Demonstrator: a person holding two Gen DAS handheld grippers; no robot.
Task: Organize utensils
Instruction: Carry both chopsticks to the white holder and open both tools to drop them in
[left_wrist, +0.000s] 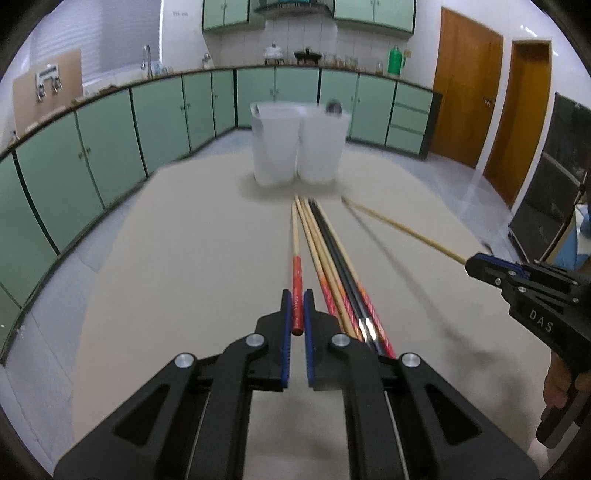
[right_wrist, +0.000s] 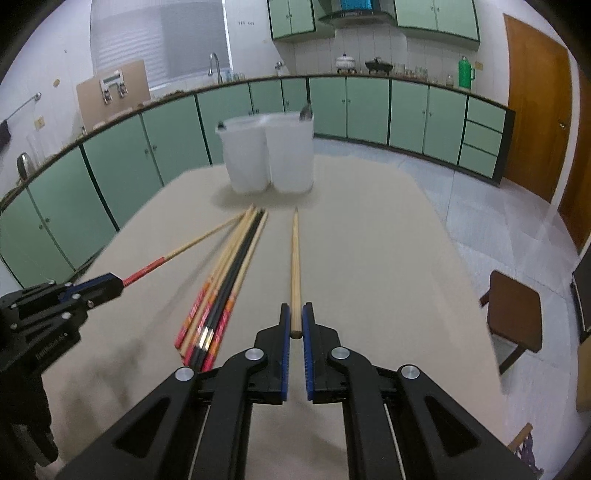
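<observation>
Chopsticks (left_wrist: 332, 266) lie in a loose bundle on the beige counter (left_wrist: 184, 258), pale wood and black shafts with red and orange patterned ends, tips pointing toward two white tubs (left_wrist: 275, 147). The left gripper (left_wrist: 297, 306) is clamped on one wooden chopstick with a red end (left_wrist: 296, 273). The right gripper (right_wrist: 295, 321) is clamped on a plain wooden chopstick (right_wrist: 294, 266), apart from the bundle. A spoon (right_wrist: 306, 110) stands in the right tub.
</observation>
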